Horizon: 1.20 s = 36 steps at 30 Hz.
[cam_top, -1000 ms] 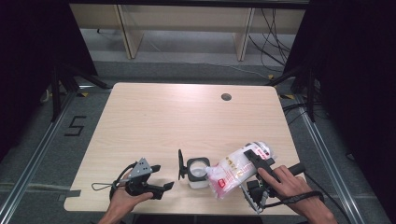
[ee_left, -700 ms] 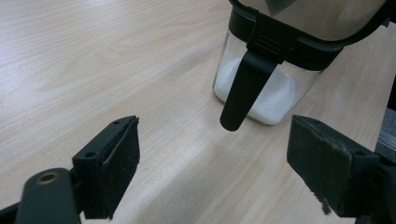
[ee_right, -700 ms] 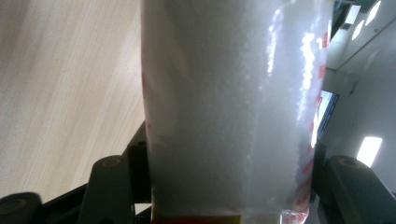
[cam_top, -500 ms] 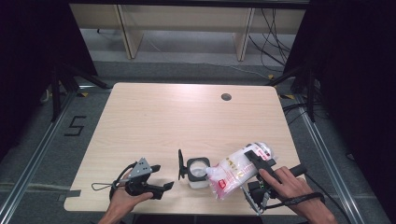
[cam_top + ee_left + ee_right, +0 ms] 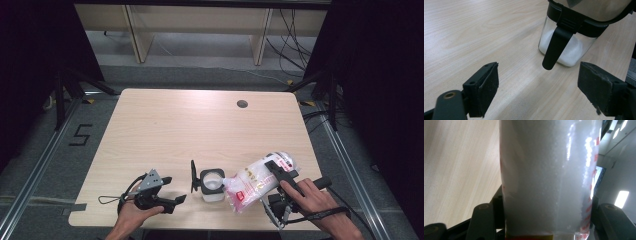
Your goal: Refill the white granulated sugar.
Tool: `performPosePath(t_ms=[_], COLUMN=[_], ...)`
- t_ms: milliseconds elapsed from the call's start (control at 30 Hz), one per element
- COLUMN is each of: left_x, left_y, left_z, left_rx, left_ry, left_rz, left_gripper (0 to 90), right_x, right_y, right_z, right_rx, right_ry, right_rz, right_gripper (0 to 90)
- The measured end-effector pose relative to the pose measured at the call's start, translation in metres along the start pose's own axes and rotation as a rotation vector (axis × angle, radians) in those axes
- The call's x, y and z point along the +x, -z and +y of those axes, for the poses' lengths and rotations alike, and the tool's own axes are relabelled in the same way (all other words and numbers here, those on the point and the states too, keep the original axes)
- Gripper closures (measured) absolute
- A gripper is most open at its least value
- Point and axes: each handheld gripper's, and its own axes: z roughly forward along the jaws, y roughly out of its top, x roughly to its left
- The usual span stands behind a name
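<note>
My right hand-held gripper (image 5: 272,172) clamps the tilted bag (image 5: 252,182) over the jar (image 5: 564,47); my left hand-held gripper (image 5: 537,92) gapes empty, its view revealing white grains inside.

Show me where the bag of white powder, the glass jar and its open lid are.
bag (image 5: 252,182), high view, middle of its clear side.
jar (image 5: 212,184), high view, its open mouth.
lid (image 5: 193,176), high view, its upright black edge.

A lab-style recording bay is shown here, not a home. A bare light-wood table (image 5: 200,130) with a cable hole (image 5: 242,104) is set on grey carpet, walled in by black curtains (image 5: 35,55). Loose cables (image 5: 287,30) are seen trailing behind it, a taped "5" (image 5: 80,135) is marked on the floor, and metal rails (image 5: 30,175) are laid alongside.
</note>
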Motion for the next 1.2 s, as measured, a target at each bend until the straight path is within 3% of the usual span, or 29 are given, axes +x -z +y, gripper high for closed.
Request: performPosePath(t_ms=[33, 100, 200, 233, 267, 300, 467, 533, 567, 633, 767, 967, 1000, 1100, 1200], left_x=[0.0000, -0.0015, -0.0018, -0.0014, -0.0009, -0.0019, -0.0018, -0.0015, -0.0015, -0.0017, -0.0016, -0.0012, -0.0014, -0.0018, -0.0016], left_y=[0.0002, -0.0008, -0.0009, -0.0006, -0.0001, -0.0008, -0.0007, 0.0001, 0.0003, 0.0001, 0.0001, 0.0001, -0.0001, -0.0010, -0.0003], left_z=[0.0001, -0.0002, -0.0001, 0.0000, 0.0001, -0.0001, -0.0001, 0.0003, 0.0004, 0.0004, 0.0004, 0.0003, 0.0002, -0.0002, 0.0001], left_rx=[0.004, -0.017, -0.022, -0.018, -0.008, -0.022, -0.019, -0.009, -0.010, -0.015, -0.015, -0.013, -0.017, -0.025, -0.018], left_ry=[-0.001, 0.016, 0.018, 0.015, 0.009, 0.021, 0.017, 0.015, 0.015, 0.020, 0.019, 0.013, 0.013, 0.020, 0.018], left_rz=[0.002, -0.011, -0.010, -0.006, 0.001, -0.007, -0.008, -0.006, -0.007, -0.008, -0.009, -0.008, -0.007, -0.008, -0.008], left_gripper=[16.7, 16.7, 16.7, 16.7, 16.7, 16.7, 16.7, 16.7, 16.7, 16.7, 16.7, 16.7, 16.7, 16.7, 16.7], right_x=[-0.0010, 0.0005, 0.0003, -0.0018, 0.0009, -0.0002, -0.0008, 0.0003, -0.0013, -0.0010, -0.0042, -0.0005, -0.0026, -0.0010, -0.0031], right_y=[0.0010, 0.0018, 0.0005, 0.0008, 0.0026, 0.0018, 0.0006, 0.0003, -0.0011, -0.0030, -0.0051, -0.0025, -0.0021, 0.0005, -0.0003], right_z=[0.0011, 0.0021, 0.0030, 0.0039, 0.0052, 0.0044, 0.0061, 0.0065, 0.0060, 0.0054, 0.0046, 0.0023, 0.0022, 0.0017, 0.0020], right_rx=[0.006, 0.013, -0.011, -0.009, 0.014, 0.002, -0.016, -0.002, -0.010, -0.009, -0.012, 0.002, -0.007, 0.013, 0.000], right_ry=[0.011, -0.014, -0.013, 0.013, -0.021, 0.005, -0.002, -0.031, -0.012, -0.031, -0.002, -0.039, -0.009, -0.028, -0.007], right_rz=[0.008, 0.014, 0.001, 0.001, 0.016, 0.015, 0.013, 0.014, 0.013, 0.011, 0.008, 0.017, 0.008, 0.015, 0.006], right_gripper=[42.9, 42.9, 42.9, 42.9, 42.9, 42.9, 42.9, 42.9, 43.0, 43.0, 43.0, 43.0, 43.0, 43.0, 43.0])
